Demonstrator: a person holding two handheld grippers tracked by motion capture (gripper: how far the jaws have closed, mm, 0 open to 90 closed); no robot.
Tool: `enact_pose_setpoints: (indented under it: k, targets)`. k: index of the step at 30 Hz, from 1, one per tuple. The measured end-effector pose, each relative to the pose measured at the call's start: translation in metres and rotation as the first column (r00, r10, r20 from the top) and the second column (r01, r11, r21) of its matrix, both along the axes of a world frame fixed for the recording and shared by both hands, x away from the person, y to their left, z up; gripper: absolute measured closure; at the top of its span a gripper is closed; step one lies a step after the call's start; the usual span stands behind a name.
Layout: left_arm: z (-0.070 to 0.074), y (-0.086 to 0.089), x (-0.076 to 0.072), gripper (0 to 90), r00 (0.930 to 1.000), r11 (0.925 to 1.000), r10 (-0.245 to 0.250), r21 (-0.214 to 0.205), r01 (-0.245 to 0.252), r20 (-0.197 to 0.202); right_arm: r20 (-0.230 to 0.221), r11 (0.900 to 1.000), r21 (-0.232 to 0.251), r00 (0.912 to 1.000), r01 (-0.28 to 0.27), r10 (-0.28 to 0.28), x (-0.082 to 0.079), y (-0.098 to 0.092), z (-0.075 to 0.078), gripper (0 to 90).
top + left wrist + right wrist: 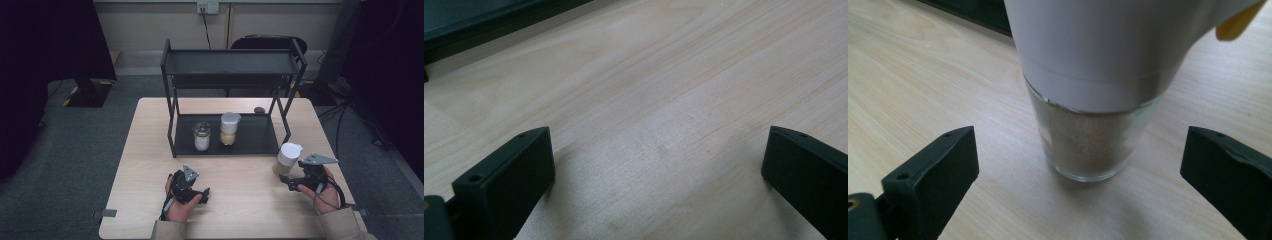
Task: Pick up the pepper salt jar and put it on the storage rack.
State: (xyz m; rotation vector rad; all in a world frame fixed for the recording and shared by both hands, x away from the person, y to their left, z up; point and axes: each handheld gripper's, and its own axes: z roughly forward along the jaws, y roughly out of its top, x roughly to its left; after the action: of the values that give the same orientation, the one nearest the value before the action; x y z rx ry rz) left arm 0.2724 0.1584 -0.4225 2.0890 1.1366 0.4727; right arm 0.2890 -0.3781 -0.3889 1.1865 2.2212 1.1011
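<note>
two jars (202, 136) sat on rack (250, 142) already. third, white-lidded jar (287, 158), stood on table (240, 200); my right gripper (291, 183) gaped wide before it, ungrasped. left gripper (197, 192) wide, idle.

right hand-held gripper (289, 181) beside white-capped jar (287, 157) | two jars on rack (260, 145) | table (240, 210)

jar (1093, 100) top cropped, rack (484, 22) mostly cropped

The left hand-held gripper (200, 192) is held low with jaws wide apart. The right hand-held gripper (286, 181) has jaws wide apart too.
</note>
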Motion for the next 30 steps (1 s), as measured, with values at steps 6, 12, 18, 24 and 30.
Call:
enact_pose_setpoints:
  k: [6,12,18,24,30]
  targets:
    - [0.000,0.000,0.000,0.0,1.0000,1.0000,0.000,-0.001,0.000,0.000,0.011,0.9999,0.000,0.9998,0.016,-0.016,0.004,0.004,-0.001,1.1]
    - [0.000,0.000,0.000,0.0,1.0000,1.0000,0.000,-0.001,0.000,0.000,0.020,0.9997,-0.002,0.9995,0.025,-0.024,0.008,0.009,-0.002,1.1]
    - [0.000,0.000,0.000,0.0,1.0000,1.0000,0.000,0.000,0.000,0.000,0.029,0.9996,-0.013,0.9992,0.026,-0.025,0.012,0.014,-0.003,2.3]
    - [0.000,0.000,0.000,0.0,1.0000,1.0000,0.000,0.000,0.000,0.000,0.052,0.9992,-0.009,0.9979,0.040,-0.039,0.011,0.017,-0.007,8.7]
    - [0.000,0.000,0.000,0.0,1.0000,1.0000,0.000,0.000,0.000,0.000,0.082,0.9991,-0.007,0.9958,0.042,-0.041,0.009,0.021,-0.011,16.6]
